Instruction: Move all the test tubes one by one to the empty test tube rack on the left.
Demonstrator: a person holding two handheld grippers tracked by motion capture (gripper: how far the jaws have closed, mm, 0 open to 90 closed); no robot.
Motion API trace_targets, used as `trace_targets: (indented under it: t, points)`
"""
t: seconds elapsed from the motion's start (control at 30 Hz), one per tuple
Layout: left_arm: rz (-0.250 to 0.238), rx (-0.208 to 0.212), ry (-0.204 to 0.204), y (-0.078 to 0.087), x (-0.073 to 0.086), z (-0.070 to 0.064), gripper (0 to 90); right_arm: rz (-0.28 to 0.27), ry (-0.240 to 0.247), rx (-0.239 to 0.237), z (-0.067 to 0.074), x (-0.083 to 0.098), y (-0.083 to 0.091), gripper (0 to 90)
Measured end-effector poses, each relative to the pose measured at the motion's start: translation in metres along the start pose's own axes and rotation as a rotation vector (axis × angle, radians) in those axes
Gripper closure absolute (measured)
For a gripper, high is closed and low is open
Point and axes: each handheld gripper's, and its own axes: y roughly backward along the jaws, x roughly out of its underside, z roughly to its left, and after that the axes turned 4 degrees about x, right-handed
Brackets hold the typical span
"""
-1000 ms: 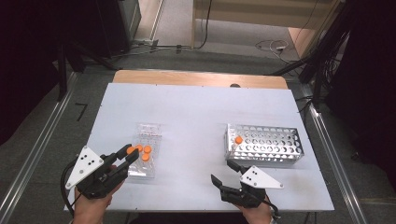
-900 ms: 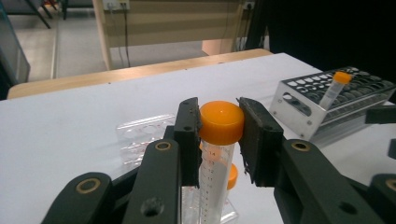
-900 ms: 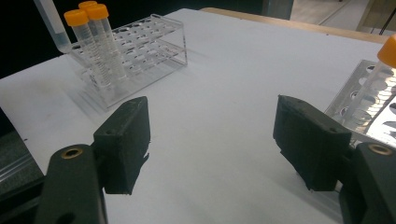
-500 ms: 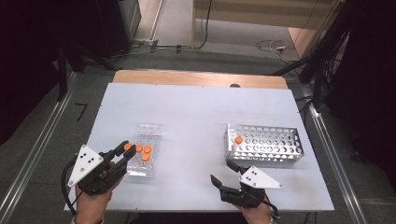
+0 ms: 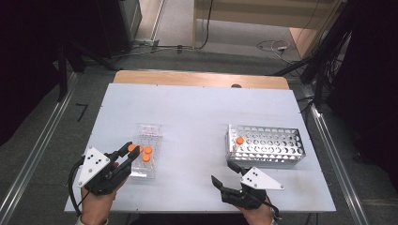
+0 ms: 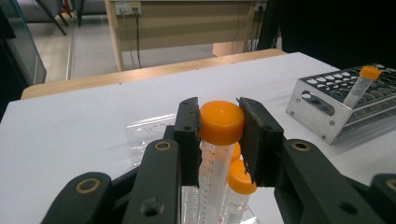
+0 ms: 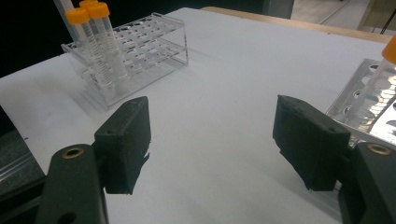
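Left tongs [image 6: 219, 126] clamped on orange-capped tube [image 6: 221, 122], now drawn back slightly over clear rack [image 5: 146, 150]; lift starting. Right tongs [image 7: 224, 140] released, idle near metal rack [image 5: 265, 145].

Upright orange-capped tube [image 6: 219, 140] in clear rack [image 5: 146, 140]

Grey carpeted floor [image 5: 225, 56] surrounds the white rectangular tabletop [image 5: 202, 112]; light wooden desk [image 5: 263, 14] beyond, black cables [image 5: 324, 61] trailing right.
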Motion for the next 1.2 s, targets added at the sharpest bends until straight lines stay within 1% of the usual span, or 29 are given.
trace_targets:
  t: [0.27, 0.37, 0.83, 0.9, 1.0, 1.13, 1.17, 1.2]
  points:
    - [0.018, -0.002, 0.007, -0.004, 0.007, -0.001, 68.8, -0.001, 0.000, -0.002, 0.000, 0.000, 0.000, 26.2]
    - [0.026, 0.000, 0.001, -0.006, 0.009, -0.002, 68.7, -0.002, 0.001, -0.001, 0.000, 0.000, 0.001, 26.2]
    - [0.025, 0.001, 0.013, -0.004, 0.011, -0.004, 67.0, 0.000, 0.000, -0.001, 0.000, 0.000, 0.001, 26.3]
    - [0.027, 0.001, 0.013, -0.004, 0.010, -0.003, 65.2, 0.001, 0.001, -0.002, 0.000, 0.000, 0.000, 26.3]
    - [0.026, 0.002, 0.013, -0.003, 0.010, -0.004, 65.0, 0.000, 0.001, 0.000, 0.000, 0.000, 0.001, 26.2]
    - [0.019, 0.003, 0.017, -0.002, 0.010, -0.005, 59.2, -0.002, -0.003, 0.001, -0.001, 0.000, 0.001, 26.3]
    - [0.020, 0.001, 0.017, -0.002, 0.010, -0.005, 56.6, -0.003, -0.004, 0.004, -0.001, 0.000, 0.002, 26.3]
    - [0.020, -0.001, 0.017, -0.002, 0.010, -0.005, 51.9, -0.004, -0.004, 0.007, -0.001, 0.000, 0.002, 26.3]
